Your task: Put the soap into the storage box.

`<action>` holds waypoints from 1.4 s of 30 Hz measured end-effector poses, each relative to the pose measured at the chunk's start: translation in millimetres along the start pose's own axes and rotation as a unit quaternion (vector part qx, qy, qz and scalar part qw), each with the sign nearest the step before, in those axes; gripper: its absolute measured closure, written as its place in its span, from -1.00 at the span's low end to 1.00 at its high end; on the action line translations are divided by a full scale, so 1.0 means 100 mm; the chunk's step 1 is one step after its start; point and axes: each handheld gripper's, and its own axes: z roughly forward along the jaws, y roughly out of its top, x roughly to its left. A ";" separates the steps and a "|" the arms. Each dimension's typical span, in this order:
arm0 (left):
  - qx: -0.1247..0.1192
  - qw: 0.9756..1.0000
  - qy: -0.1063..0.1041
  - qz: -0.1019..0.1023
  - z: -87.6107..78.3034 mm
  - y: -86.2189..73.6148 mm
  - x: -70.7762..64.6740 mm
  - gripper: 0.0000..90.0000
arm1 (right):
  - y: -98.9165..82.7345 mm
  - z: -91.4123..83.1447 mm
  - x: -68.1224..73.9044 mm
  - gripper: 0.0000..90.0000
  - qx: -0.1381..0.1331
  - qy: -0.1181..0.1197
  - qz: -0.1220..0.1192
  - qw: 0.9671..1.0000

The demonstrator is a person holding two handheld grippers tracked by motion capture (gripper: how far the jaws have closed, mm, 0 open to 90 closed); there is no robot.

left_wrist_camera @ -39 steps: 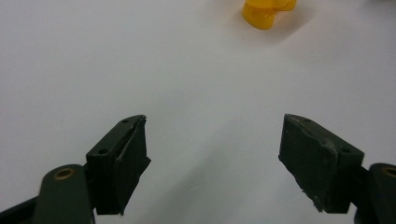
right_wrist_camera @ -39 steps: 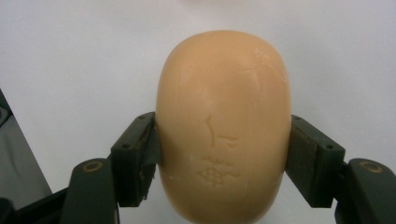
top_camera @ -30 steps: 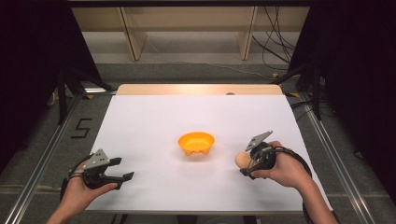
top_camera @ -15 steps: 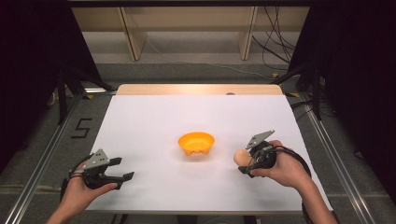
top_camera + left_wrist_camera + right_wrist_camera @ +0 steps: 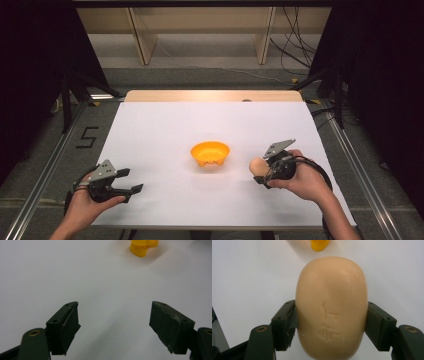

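A beige egg-shaped object (image 5: 330, 307) sits between the jaws of my right gripper (image 5: 330, 327), whose pads press on both its sides; in the high view the egg (image 5: 257, 165) shows at the right gripper (image 5: 260, 172), just off the white table at the right of centre. An orange bowl (image 5: 210, 152) stands in the middle of the table, a short way left of the egg, and its base shows at the top of the left gripper view (image 5: 143, 247). My left gripper (image 5: 130, 181) rests near the front left, jaws wide apart with bare table between them (image 5: 113, 322).
The white tabletop (image 5: 165, 130) has a wooden strip along its far edge (image 5: 210, 95). Metal rails run along both sides on the floor. Shelving legs and loose cables stand beyond the far edge. A "5" mark (image 5: 87, 136) lies on the floor at left.
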 end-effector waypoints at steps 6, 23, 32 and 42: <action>-0.002 1.000 0.000 0.000 0.00 0.00 0.00 -0.49 | 0.02 0.01 -0.01 -0.25 -0.020 -0.008 -0.006 1.000; -0.004 1.000 -0.002 -0.002 0.00 0.00 0.00 -0.49 | 0.07 0.00 -0.02 -0.25 -0.052 -0.011 -0.019 0.998; 0.002 1.000 -0.003 0.001 -0.01 0.00 0.00 -0.49 | 0.13 -0.01 -0.03 -0.25 -0.066 -0.006 -0.035 0.997; -0.003 1.000 0.000 -0.001 -0.01 0.01 0.00 -0.49 | 0.19 0.01 -0.01 -0.25 -0.075 -0.012 -0.033 0.997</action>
